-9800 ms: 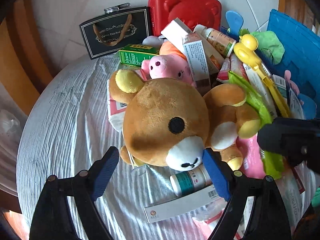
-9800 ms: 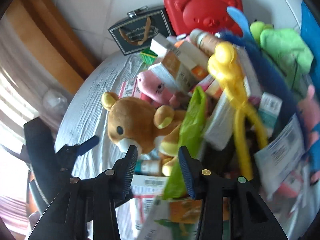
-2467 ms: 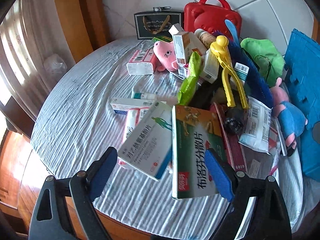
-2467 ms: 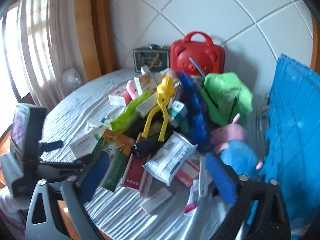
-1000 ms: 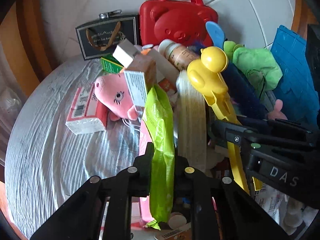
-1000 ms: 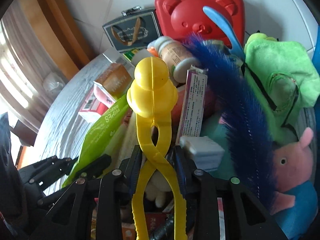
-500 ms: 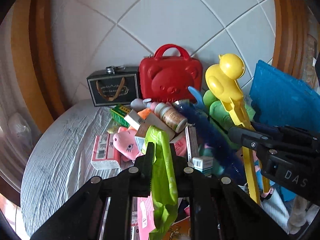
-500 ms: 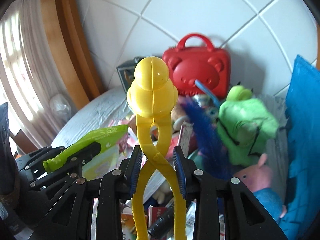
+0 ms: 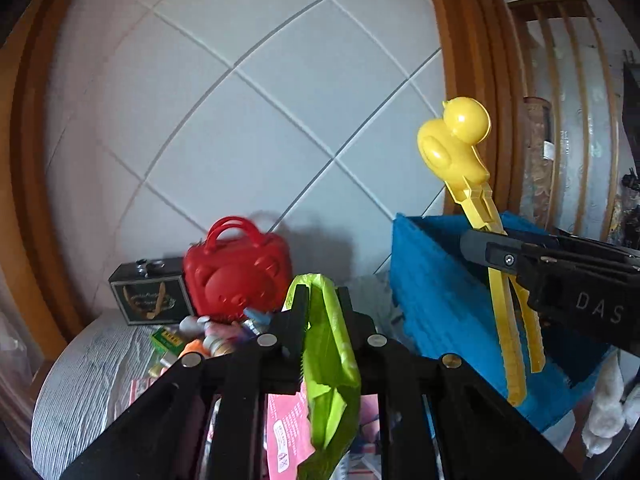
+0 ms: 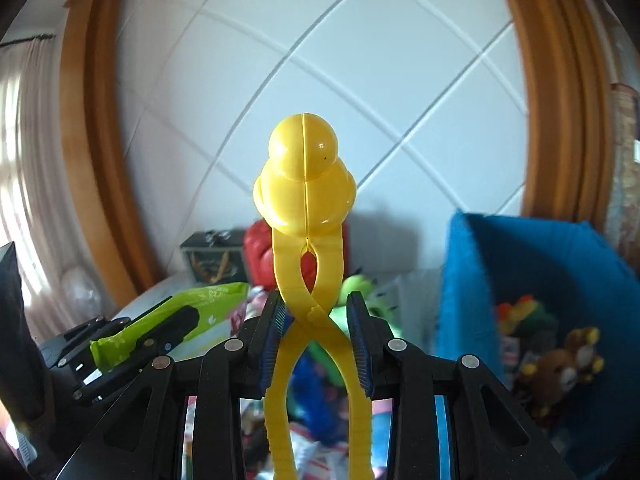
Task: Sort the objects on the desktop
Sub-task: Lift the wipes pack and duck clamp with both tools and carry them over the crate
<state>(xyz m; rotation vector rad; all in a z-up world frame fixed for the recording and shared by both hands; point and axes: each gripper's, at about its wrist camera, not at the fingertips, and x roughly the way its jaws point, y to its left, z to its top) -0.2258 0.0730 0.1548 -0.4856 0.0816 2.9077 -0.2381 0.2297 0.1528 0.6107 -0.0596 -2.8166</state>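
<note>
My left gripper (image 9: 320, 312) is shut on a lime-green wipes pack (image 9: 332, 376), which hangs limp below the pads, high above the table. In the right wrist view the same wipes pack (image 10: 200, 312) shows at the lower left. My right gripper (image 10: 314, 320) is shut on the crossed handles of a yellow duck-shaped tongs toy (image 10: 306, 184), its duck head upright in front of the tiled wall. The tongs toy (image 9: 460, 148) also stands at the right of the left wrist view. Both grippers are raised well above the heap of boxes and toys (image 9: 208, 340).
A red bear-face case (image 9: 236, 272) and a black gift box (image 9: 146, 296) stand against the wall at the back of the round table (image 9: 92, 364). A blue bin (image 10: 560, 280) at the right holds plush toys, among them a brown bear (image 10: 560, 376). Wooden frames flank the tiled wall.
Both grippers have risen steeply with the wipes pack and the yellow tongs in them. The heap has dropped low in both views and the blue bin's inside has come into sight.
</note>
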